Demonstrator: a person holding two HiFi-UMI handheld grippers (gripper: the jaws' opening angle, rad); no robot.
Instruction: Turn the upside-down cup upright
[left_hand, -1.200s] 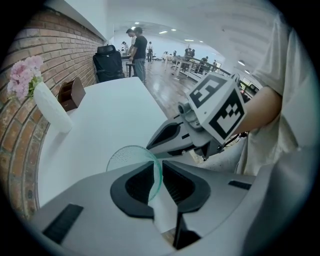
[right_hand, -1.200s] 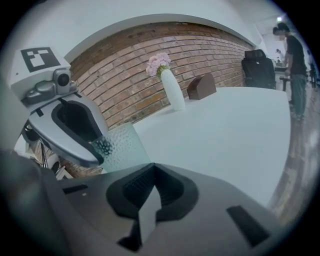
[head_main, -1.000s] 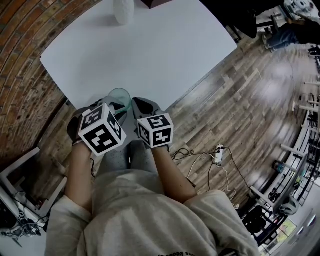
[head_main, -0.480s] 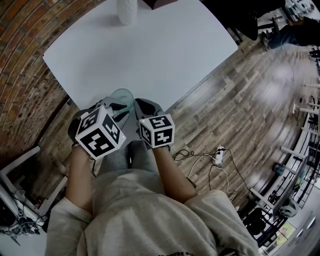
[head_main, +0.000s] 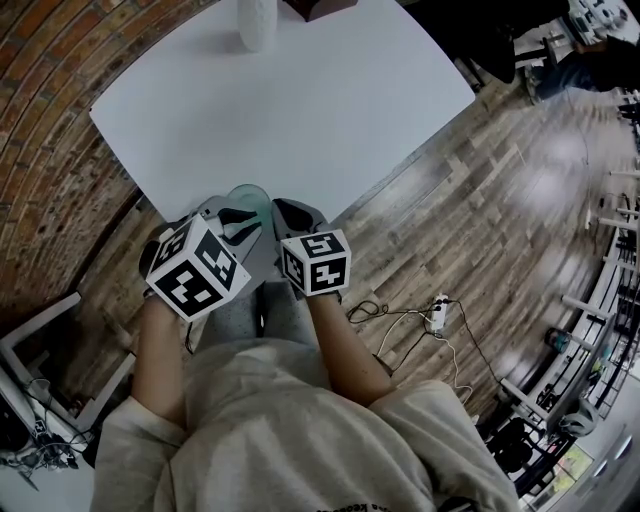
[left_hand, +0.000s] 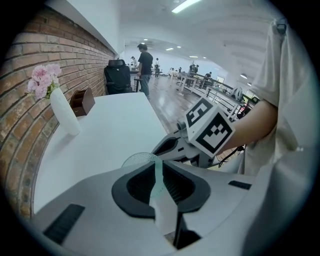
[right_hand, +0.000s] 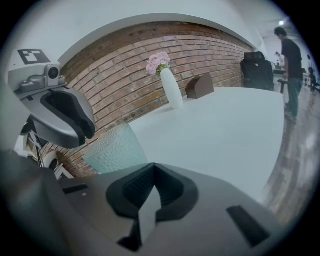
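The pale green glass cup (right_hand: 116, 149) is tilted, its long axis running roughly along the left hand-held gripper (left_hand: 159, 167). The narrow base end points away from that gripper and the wider end toward it. Its jaws stand slightly apart, pinching the cup's thin wall. The right hand-held gripper (right_hand: 153, 169), jaws pressed together and empty, sits just right of the cup. Well ahead of both on the tabletop (right_hand: 215, 130), a white vase (right_hand: 171, 90) holds pink flowers (right_hand: 158, 62).
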